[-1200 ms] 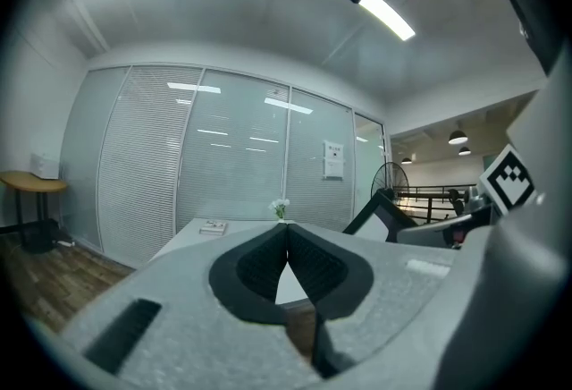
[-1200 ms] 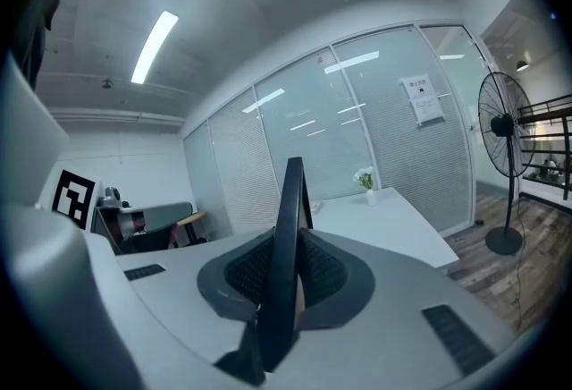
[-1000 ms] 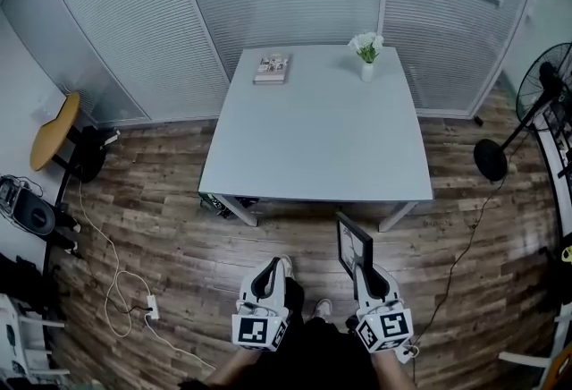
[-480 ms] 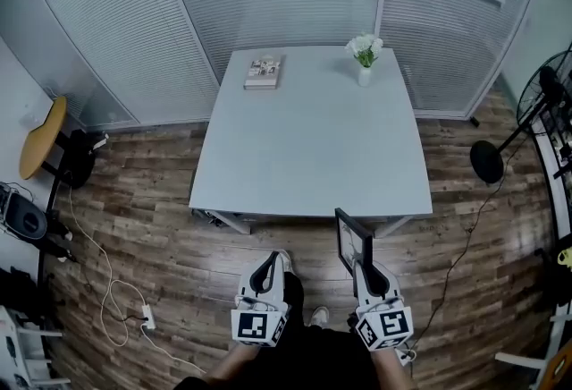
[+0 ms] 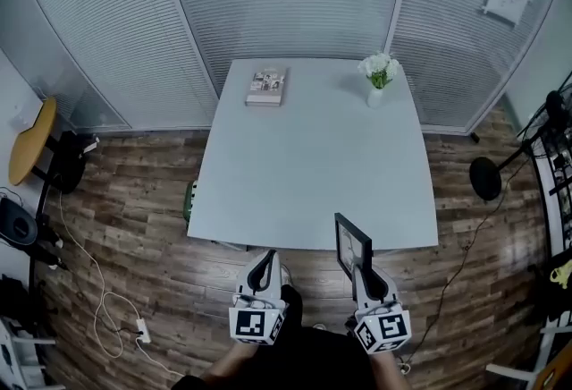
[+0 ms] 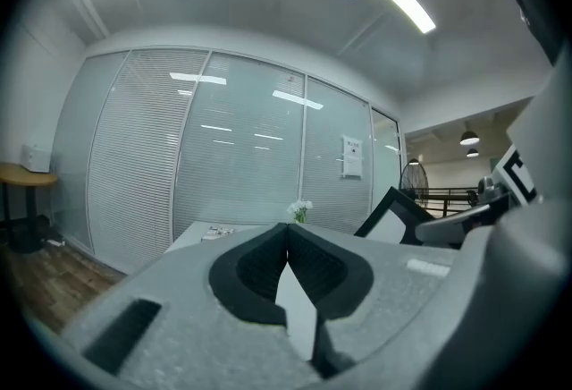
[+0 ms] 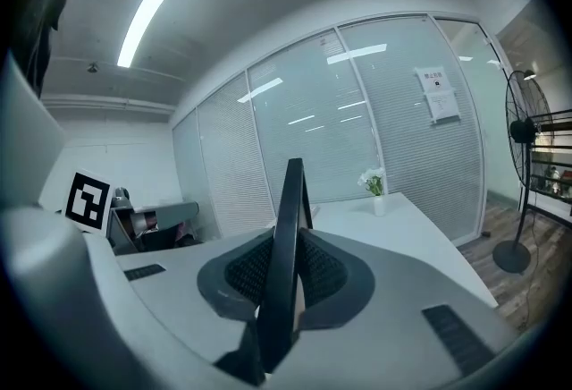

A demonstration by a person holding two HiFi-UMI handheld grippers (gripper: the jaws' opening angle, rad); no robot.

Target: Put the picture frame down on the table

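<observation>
Head view: white rectangular table (image 5: 313,165) drawn closer than a second ago, near edge now just ahead of both grippers. Means approach nearly finished; set-down not yet begun. Held off the table: thin black-rimmed picture frame (image 5: 352,243), upright and edge-on, top corner overlapping the table's near edge toward its right end. Right gripper (image 5: 362,274): fingers (image 7: 239,276) closed on the frame's lower edge, dark rim rising straight up between the pads, clamped from both sides. Left gripper (image 5: 265,263): fingers (image 6: 255,267) pressed together at the tips, nothing between, just short of the table's near edge. Far side of the table: small book (image 5: 267,86) and white vase of flowers (image 5: 378,77), well apart from the frame. Likely next: carry forward over the table, then lower.
</observation>
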